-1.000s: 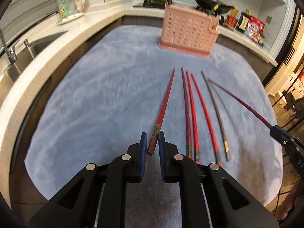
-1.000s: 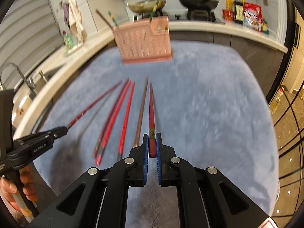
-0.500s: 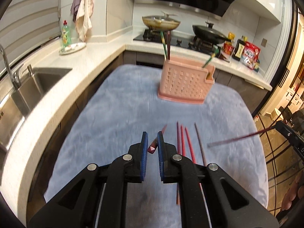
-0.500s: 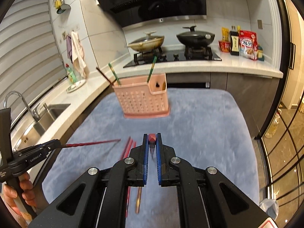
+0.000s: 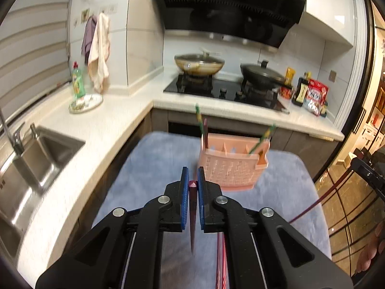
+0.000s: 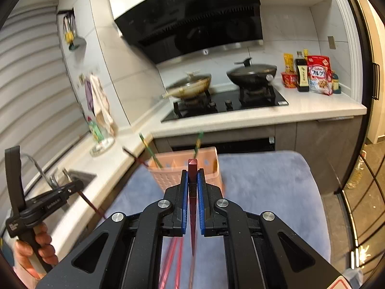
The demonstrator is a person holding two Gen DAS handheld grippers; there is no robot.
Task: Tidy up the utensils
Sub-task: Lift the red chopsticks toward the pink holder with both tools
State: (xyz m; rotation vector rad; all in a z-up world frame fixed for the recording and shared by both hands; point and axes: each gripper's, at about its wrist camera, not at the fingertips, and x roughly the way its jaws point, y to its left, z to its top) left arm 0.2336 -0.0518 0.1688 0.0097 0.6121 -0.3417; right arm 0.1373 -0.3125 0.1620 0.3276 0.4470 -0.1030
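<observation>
left tongs [image 5: 193, 180]: clenched on one chopstick [image 5: 192, 216] | right tongs [image 6: 193, 178]: clenched on another chopstick [image 6: 192, 207] | both up in the air near pink basket [image 5: 231, 168] | basket has a few sticks | more red chopsticks [image 5: 220, 260] left on bench [image 5: 149, 183]

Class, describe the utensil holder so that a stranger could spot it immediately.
Find the grey-blue cloth spread in front of the stove. At its far edge stands the pink slotted basket, the only pink thing there, with chopsticks poking out.
</observation>
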